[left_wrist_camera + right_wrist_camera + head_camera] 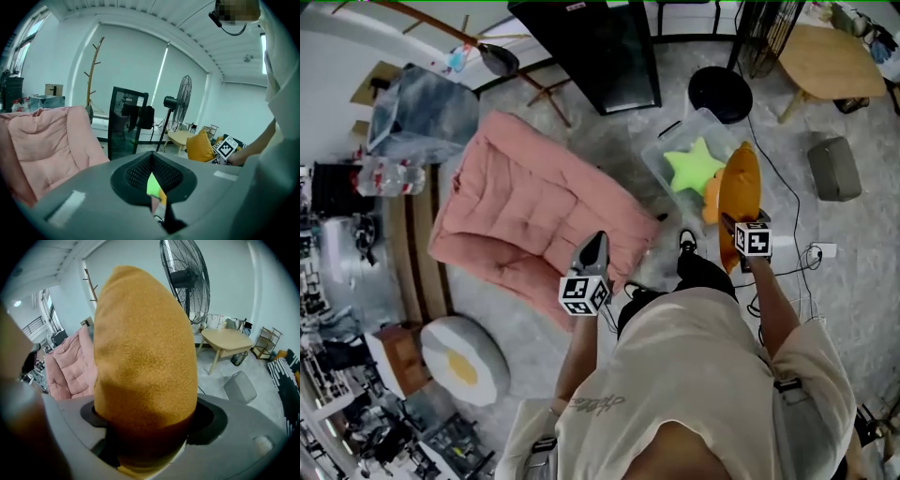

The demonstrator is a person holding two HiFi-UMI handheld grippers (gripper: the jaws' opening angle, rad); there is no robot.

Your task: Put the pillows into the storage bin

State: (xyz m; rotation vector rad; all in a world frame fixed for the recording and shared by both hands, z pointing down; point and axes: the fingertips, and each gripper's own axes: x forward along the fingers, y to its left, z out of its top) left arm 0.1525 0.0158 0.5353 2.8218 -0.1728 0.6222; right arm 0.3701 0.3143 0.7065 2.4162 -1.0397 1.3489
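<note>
A mustard-yellow pillow [739, 190] stands upright at the right edge of the clear storage bin [656, 161]. My right gripper [741, 228] is shut on its lower end; in the right gripper view the pillow [145, 348] fills the space between the jaws and hides the fingertips. Inside the bin lie a green star pillow [694, 166] and a small orange one [711, 204]. My left gripper [594, 249] is shut and holds nothing, over the near edge of the pink quilted cushion [530, 211]. In the left gripper view its jaws [152, 186] meet, with a green sliver beyond.
A white and yellow egg-shaped pillow [466, 361] lies on the floor at the lower left. A black panel [600, 52] and a round black stool [720, 92] stand behind the bin. A wooden table [830, 61], a grey box [834, 169] and floor cables are on the right.
</note>
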